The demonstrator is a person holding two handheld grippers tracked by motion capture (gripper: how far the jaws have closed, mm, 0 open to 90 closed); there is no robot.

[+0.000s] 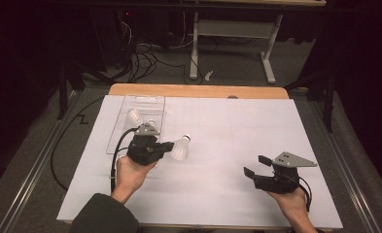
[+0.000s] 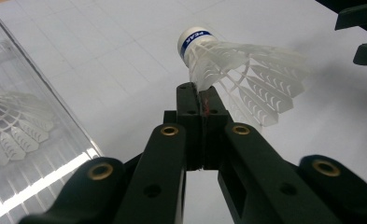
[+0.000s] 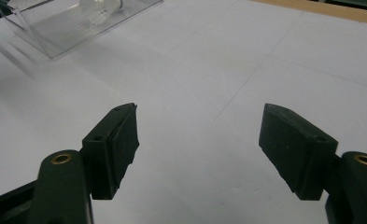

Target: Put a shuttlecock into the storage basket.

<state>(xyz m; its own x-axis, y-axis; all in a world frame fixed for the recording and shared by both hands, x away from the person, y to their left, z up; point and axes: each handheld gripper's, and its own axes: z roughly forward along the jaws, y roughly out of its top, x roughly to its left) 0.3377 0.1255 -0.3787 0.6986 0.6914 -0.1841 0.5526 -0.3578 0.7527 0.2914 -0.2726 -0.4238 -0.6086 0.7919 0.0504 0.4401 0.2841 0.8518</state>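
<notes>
A white plastic shuttlecock (image 1: 181, 148) with a blue-banded cork hangs just above the white sheet, left of centre. My left gripper (image 1: 169, 145) is shut on the edge of its skirt. In the left gripper view the two jaws (image 2: 201, 100) press together on the feathers of the shuttlecock (image 2: 232, 65), cork pointing away. My right gripper (image 1: 255, 165) is at the right of the table, held low with its jaws wide apart. Nothing lies between the pads of the right gripper (image 3: 200, 135), which faces bare sheet.
A clear plastic tray (image 1: 145, 98) sits at the back left and holds another shuttlecock (image 1: 134, 116). That tray (image 2: 36, 140) lies close on the left gripper's left side. The white sheet (image 1: 227, 126) covers a wooden table (image 1: 198, 91). A person's hands hold both grippers.
</notes>
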